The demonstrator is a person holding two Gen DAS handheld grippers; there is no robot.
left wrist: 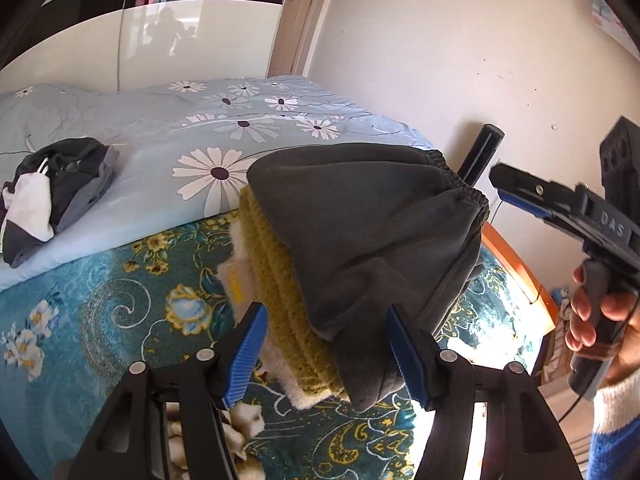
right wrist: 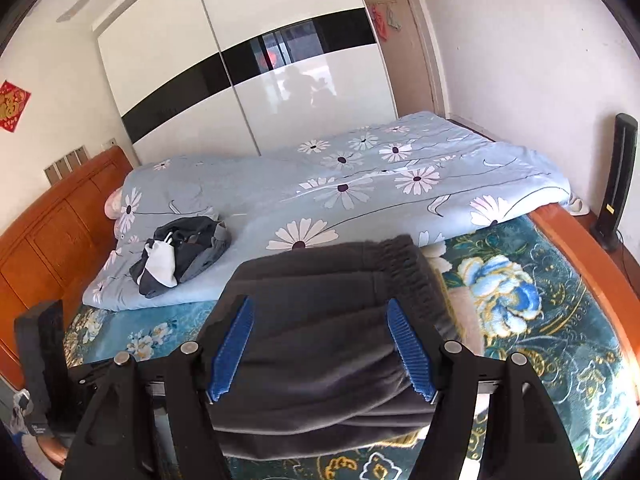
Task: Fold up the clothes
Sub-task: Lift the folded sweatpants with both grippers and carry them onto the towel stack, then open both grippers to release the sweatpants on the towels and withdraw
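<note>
A: Left gripper (left wrist: 326,354) first: its jaws stand wide, one blue pad on each side of the folded stack, and I cannot tell whether the pads press the cloth or only flank it.

B: And the right gripper (right wrist: 320,350)?

A: Wide open too. From its own camera the grey trousers (right wrist: 320,344) fill the gap between the pads, but from the left camera that tool hangs off to the stack's right, apart from the waistband, so I judge it grips nothing.

B: Take me from the biggest thing down, all placed from the trousers.

A: Under them, the teal floral bedspread (left wrist: 100,320). Beyond them, the pale blue daisy quilt (right wrist: 360,184). On that quilt, beyond and to their left, a loose heap of dark and white clothes (right wrist: 180,256). Then the trousers themselves, folded, elastic waistband on the far right. Directly beneath them, a mustard knit (left wrist: 280,292) with a cream fleecy edge peeking out at the left.

B: So the trousers look folded. What makes this step go well?

A: My judgement: close the left pads low enough to catch both layers, since the grey fleece looks slippery and could slide off the knit. Steady the waistband end with the right tool so the fold stays square, lower the stack flat, then open slowly
</note>
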